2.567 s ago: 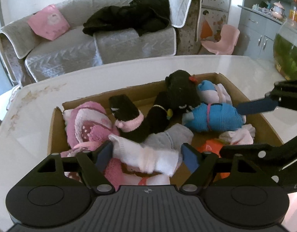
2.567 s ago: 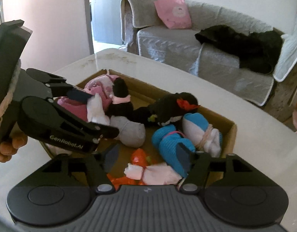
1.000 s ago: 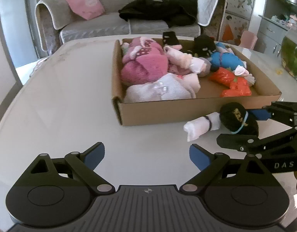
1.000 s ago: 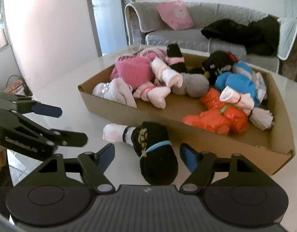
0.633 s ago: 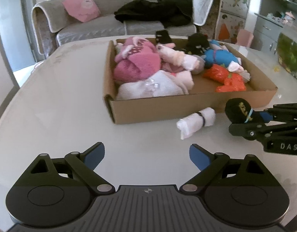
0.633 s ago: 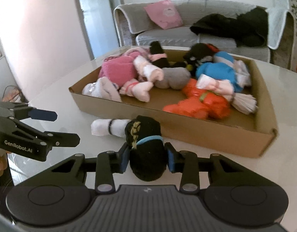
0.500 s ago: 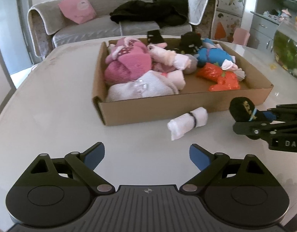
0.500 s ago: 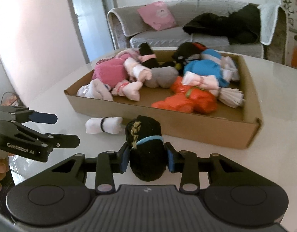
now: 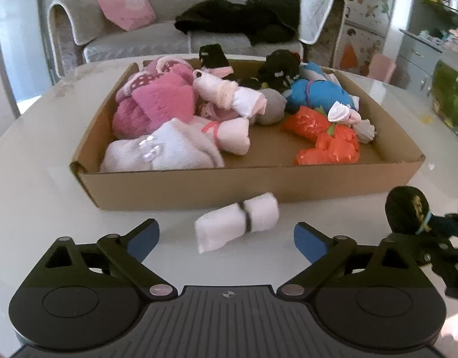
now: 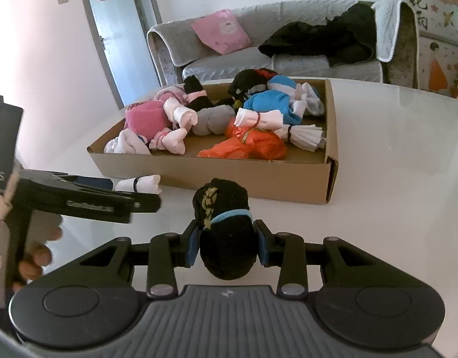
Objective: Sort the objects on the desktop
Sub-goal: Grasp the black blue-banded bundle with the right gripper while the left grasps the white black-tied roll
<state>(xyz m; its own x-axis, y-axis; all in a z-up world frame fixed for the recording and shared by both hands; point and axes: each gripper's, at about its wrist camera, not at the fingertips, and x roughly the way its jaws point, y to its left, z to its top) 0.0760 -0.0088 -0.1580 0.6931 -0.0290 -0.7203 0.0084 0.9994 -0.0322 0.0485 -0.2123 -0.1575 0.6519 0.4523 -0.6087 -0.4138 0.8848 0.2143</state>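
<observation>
My right gripper (image 10: 226, 241) is shut on a black rolled sock bundle (image 10: 224, 226) with a blue band and holds it above the white table, in front of the cardboard box (image 10: 217, 176). The bundle also shows in the left wrist view (image 9: 408, 210), at the right. A white rolled sock bundle (image 9: 237, 220) with a dark band lies on the table in front of the box (image 9: 243, 183); it also shows in the right wrist view (image 10: 137, 185). My left gripper (image 9: 226, 238) is open and empty, its fingers on either side of the white bundle, slightly short of it.
The box holds several rolled sock bundles: pink (image 9: 157, 104), white (image 9: 163, 149), orange (image 9: 324, 137), blue (image 9: 315, 92), black (image 9: 279, 65). A grey sofa (image 9: 169, 29) stands beyond the white table (image 10: 393, 164). A fish tank (image 9: 451, 92) is at far right.
My right gripper closed on the black bundle and lifted it off the table, drawing back to the right. My left gripper moved closer to the white bundle, still open.
</observation>
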